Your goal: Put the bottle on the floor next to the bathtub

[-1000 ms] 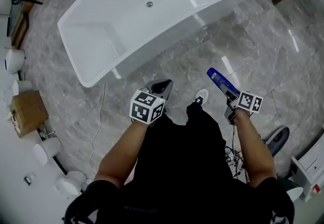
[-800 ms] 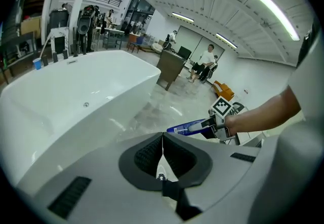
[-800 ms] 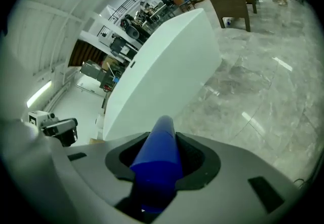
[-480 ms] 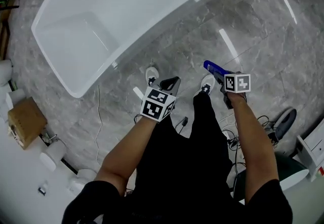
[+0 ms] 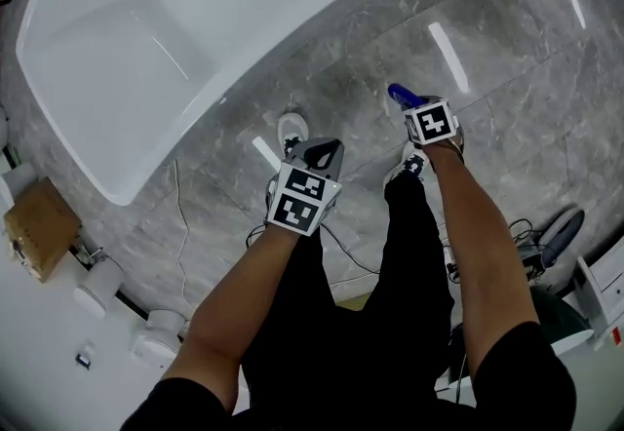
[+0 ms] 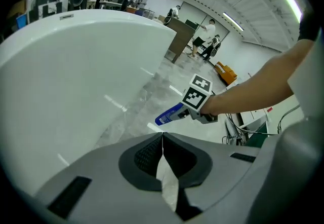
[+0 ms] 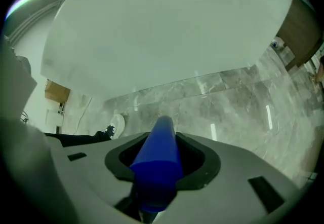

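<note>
The blue bottle (image 5: 400, 94) pokes out past my right gripper (image 5: 417, 110), which is shut on it; in the right gripper view the blue bottle (image 7: 160, 151) runs forward between the jaws toward the white bathtub (image 7: 167, 25). The left gripper view catches the blue bottle (image 6: 169, 114) held above the grey floor by the tub wall (image 6: 76, 76). My left gripper (image 5: 320, 154) is shut with nothing in it, hanging over the floor beside the bathtub (image 5: 195, 19). The jaws of the left gripper (image 6: 162, 137) meet at their tips.
Grey marble floor (image 5: 507, 58) runs along the tub's side. My shoes (image 5: 292, 132) stand close to the tub. A cardboard box (image 5: 37, 224) and white cylinders (image 5: 97, 288) sit at the left. Cables (image 5: 487, 254) and a dark object (image 5: 561, 236) lie at the right.
I have stepped closer to the bathtub, which now fills the top of the head view. My right gripper has carried the bottle forward and nearer the tub. The left gripper stayed shut.
</note>
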A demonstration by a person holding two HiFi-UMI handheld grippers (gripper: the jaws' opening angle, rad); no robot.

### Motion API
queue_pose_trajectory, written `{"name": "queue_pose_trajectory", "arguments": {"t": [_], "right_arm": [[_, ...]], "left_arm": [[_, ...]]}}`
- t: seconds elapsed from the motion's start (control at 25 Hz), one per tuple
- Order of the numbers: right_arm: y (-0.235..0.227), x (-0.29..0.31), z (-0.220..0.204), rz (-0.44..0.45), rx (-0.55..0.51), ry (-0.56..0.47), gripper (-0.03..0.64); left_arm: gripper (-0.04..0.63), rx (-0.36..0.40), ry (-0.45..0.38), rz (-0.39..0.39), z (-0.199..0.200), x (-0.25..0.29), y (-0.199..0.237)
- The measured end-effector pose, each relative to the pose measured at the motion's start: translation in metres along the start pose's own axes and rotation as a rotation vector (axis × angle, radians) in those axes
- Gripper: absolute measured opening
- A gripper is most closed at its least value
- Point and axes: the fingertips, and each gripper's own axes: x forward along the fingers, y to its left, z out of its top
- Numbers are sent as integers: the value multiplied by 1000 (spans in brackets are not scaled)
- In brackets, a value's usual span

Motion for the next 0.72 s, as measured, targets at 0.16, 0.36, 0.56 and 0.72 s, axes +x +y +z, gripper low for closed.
{"name": "queue_pose_trajectory", "arguments": {"t": [0.16,0.36,0.56,0.72], "right_arm": [[-7,56,17,-28,-76,33,172],[-14,117,47,-68,-203,53,172],[-22,163,70,-115,-366,72,172],[-28,190,80,-175,-575,116,172]], "left_arm": [[17,17,6,-3,-12,32,18],[17,-28,76,-1,-30,73,49],[17,-40,77,-6,-44,104,61],[17,36,102,-23,-51,113,60]]}}
